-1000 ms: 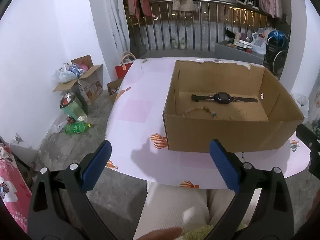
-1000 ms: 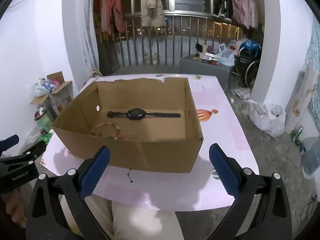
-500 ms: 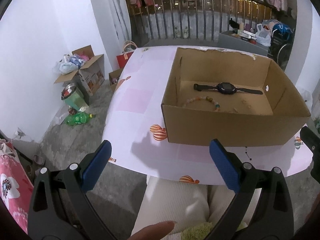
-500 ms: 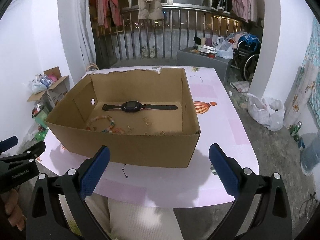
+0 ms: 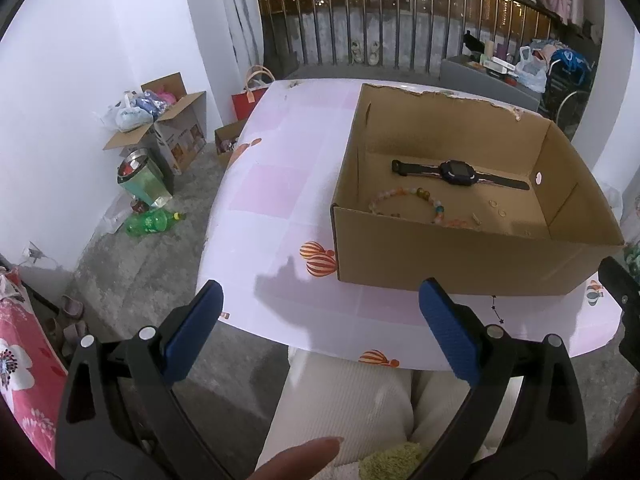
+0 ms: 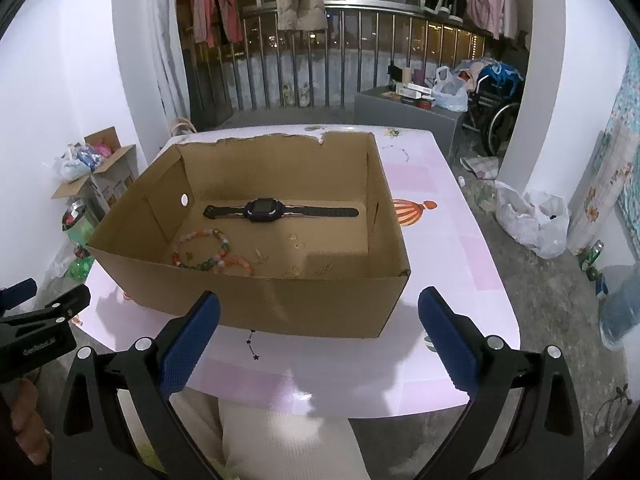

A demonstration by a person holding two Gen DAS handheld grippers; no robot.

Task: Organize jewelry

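Note:
An open cardboard box [image 6: 256,304] [image 5: 452,264] stands on the pink table [image 5: 280,184] [image 6: 440,220]. On its floor lie a black watch [image 6: 264,210] [image 5: 456,170], a coloured bead bracelet [image 6: 202,250] [image 5: 404,200], an orange bead strand [image 6: 240,262] and small gold rings [image 6: 296,240] [image 5: 496,208]. My left gripper [image 5: 320,328] is open, held before the table's near edge, left of the box. My right gripper [image 6: 318,336] is open too, in front of the box's near wall. Neither holds anything.
A thin chain [image 6: 400,152] lies on the table behind the box. A person's lap in white trousers [image 5: 352,400] is below the table edge. Boxes, a bin and a green bottle [image 5: 148,222] sit on the floor at left; bags [image 6: 532,216] at right.
Both grippers have risen and tilted downward, so more of the box's floor and the small rings now show. Both stay open.

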